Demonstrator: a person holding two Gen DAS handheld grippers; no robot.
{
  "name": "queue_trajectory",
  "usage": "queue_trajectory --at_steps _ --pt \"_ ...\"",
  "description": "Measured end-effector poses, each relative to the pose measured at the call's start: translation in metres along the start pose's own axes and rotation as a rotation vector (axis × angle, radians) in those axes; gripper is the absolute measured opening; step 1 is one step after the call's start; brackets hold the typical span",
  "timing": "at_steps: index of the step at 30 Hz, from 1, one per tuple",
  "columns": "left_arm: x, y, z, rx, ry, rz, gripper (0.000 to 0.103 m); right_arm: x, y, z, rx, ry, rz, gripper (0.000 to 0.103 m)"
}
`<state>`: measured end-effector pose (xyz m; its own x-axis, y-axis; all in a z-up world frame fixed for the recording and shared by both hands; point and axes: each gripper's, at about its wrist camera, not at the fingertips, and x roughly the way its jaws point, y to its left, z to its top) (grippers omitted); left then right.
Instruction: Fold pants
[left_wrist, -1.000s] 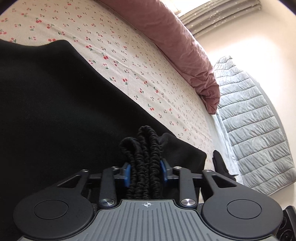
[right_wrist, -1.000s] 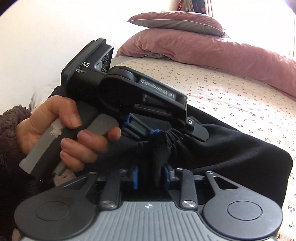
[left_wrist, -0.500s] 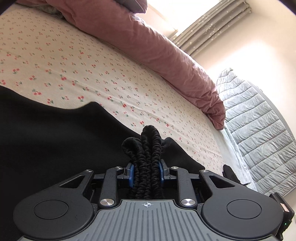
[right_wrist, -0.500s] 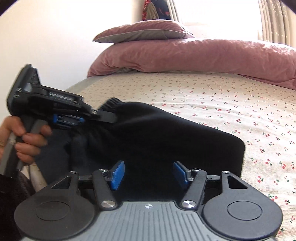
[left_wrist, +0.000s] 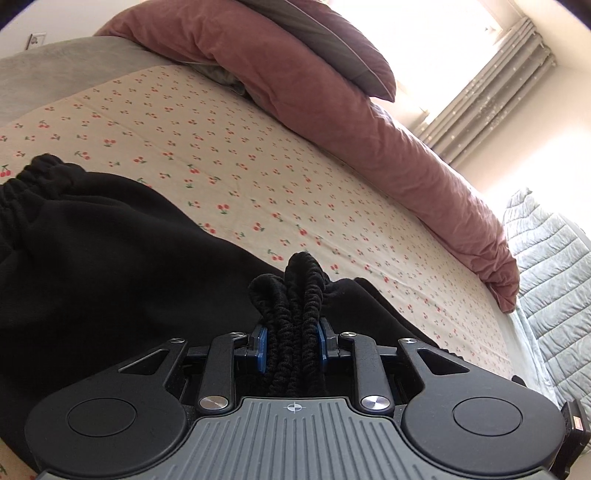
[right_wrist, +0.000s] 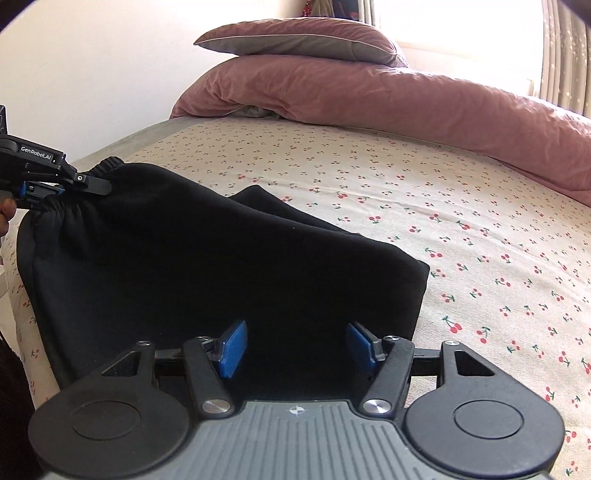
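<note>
Black pants (left_wrist: 110, 273) lie folded on the cherry-print bed sheet (left_wrist: 229, 155). My left gripper (left_wrist: 291, 341) is shut on the gathered elastic waistband (left_wrist: 299, 291), which sticks up between its blue pads. In the right wrist view the pants (right_wrist: 221, 266) form a folded black slab, and the left gripper (right_wrist: 40, 188) holds the bunched waistband at the far left. My right gripper (right_wrist: 295, 347) is open and empty, with its blue pads wide apart just over the near edge of the pants.
A pink duvet (left_wrist: 369, 122) and a pillow (right_wrist: 303, 40) lie along the far side of the bed. A grey quilted cover (left_wrist: 554, 273) is at the right. Curtains and a bright window (right_wrist: 561, 48) stand behind the bed.
My right gripper let go of the waistband, opened and drew back to the right. My left gripper kept its hold and moved away to the left, stretching the waistband end out.
</note>
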<state>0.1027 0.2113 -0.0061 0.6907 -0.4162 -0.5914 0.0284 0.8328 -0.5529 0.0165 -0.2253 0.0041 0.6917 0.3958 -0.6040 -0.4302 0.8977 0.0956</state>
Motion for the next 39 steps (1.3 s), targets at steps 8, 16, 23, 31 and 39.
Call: queue_trajectory --at_steps 8,16,23,31,39 --pt "-0.008 0.019 0.004 -0.01 -0.012 0.06 0.023 0.013 0.009 0.003 -0.02 0.013 0.009 0.064" --pt "-0.007 0.031 0.012 0.005 -0.001 0.129 0.025 0.018 0.01 0.005 -0.026 0.02 0.008 0.065" --pt "-0.026 0.019 0.009 0.069 -0.07 0.145 0.036 0.015 0.005 0.008 -0.016 0.016 -0.003 0.068" --pt "-0.041 -0.041 -0.013 0.327 -0.211 0.028 0.058 0.011 -0.007 0.019 -0.027 -0.058 -0.017 0.058" --pt "0.033 -0.084 -0.031 0.544 -0.106 0.021 0.057 0.026 -0.018 0.04 -0.019 -0.164 -0.035 0.04"
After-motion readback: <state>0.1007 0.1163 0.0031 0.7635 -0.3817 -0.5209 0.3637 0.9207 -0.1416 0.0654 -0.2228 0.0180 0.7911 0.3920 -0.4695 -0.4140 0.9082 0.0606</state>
